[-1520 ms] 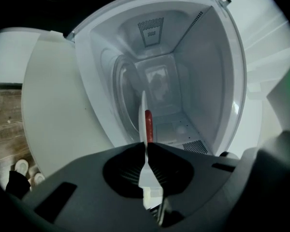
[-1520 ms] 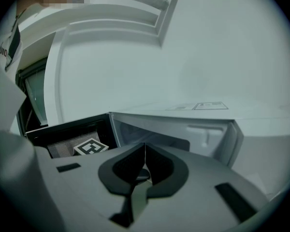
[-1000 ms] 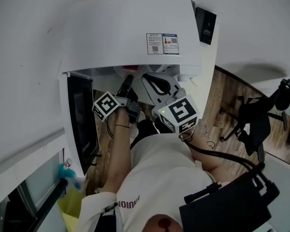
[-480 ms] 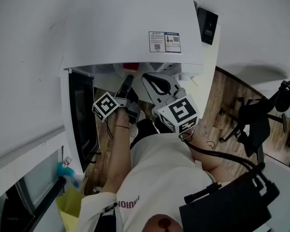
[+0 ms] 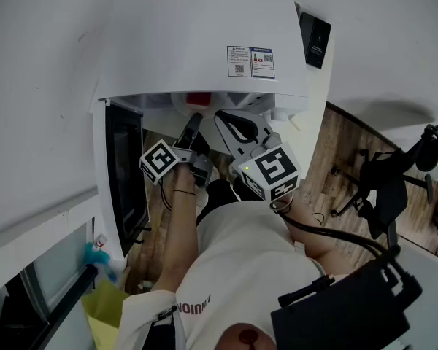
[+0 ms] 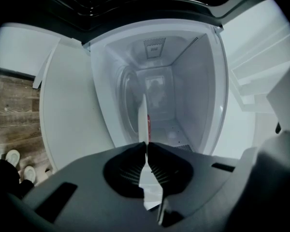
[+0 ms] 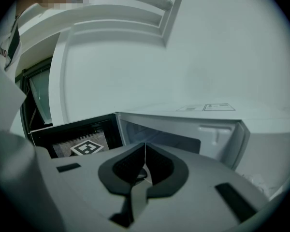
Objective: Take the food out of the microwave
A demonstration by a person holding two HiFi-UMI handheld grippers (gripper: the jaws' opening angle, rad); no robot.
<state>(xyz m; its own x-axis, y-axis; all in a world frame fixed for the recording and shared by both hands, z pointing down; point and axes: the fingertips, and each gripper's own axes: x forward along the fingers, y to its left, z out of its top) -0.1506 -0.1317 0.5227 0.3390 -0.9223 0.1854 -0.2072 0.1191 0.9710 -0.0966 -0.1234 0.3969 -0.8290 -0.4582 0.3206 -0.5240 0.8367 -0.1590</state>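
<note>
White microwave [image 5: 197, 42] occupies the upper centre of the head view, with its dark-glazed door [image 5: 124, 173] swung open to the left of the frame. Left hand-held gripper [image 6: 146, 146] reaches into the mouth of the cavity. In the left gripper view its jaws stand narrow, pinched on the thin white rim of a plate [image 6: 143, 117], which shows edge-on and runs upward from the jaw tips into the cavity. Red food [image 6: 148, 124] lies on the plate just beyond the jaws. In the head view the same red patch shows at the cavity opening, just under the microwave's front edge, so the food is inside the microwave at its threshold. Right hand-held gripper [image 7: 145, 148] hangs outside the cavity, to the right of the left one in the head view. Its jaws are closed together with nothing between them. The right gripper view looks past them at the open door and the cavity. Two stickers [image 5: 251, 62] sit on the microwave's top, right of centre. Wood floor [image 5: 343, 159] shows at centre right.
</note>
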